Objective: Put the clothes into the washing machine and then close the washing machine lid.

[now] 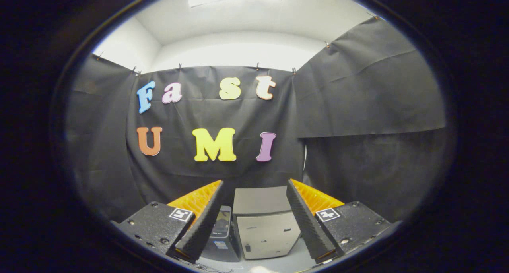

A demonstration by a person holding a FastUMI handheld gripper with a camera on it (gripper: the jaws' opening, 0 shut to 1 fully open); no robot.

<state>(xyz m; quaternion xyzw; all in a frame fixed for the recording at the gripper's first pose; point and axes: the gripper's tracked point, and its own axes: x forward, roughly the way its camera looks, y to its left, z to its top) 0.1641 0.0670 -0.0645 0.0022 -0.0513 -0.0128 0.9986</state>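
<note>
We see the gripper [254,189] with its two fingers [204,221] spread wide apart, their tips well separated. Nothing lies between the fingers and neither finger touches any object; the tool holds nothing.

Between the fingers and beyond them, we see the washing machine [265,229], a light, box-shaped unit standing against the black cloth wall [358,118]. Its top surface appears flat and light grey, but we cannot tell from this angle whether the lid is open or shut, since the top is seen foreshortened. The front face carries small dark marks that are too small to make out. The lower edge of the machine is partly cut off by the right finger on one side.

Just to the left of the washing machine, touching or nearly touching it, we see a dark object [222,235] with a glossy upper panel. The left finger covers much of it, so we cannot identify it.

The machine and the dark object rest on a pale surface [294,261], of which only a narrow strip is visible between the fingers. A small pale shape [260,270] sits at the nearest edge of that strip; it is cut off and we cannot tell what it is.

Above the cloth wall we see a white ceiling [238,26] with a bright panel.
</note>
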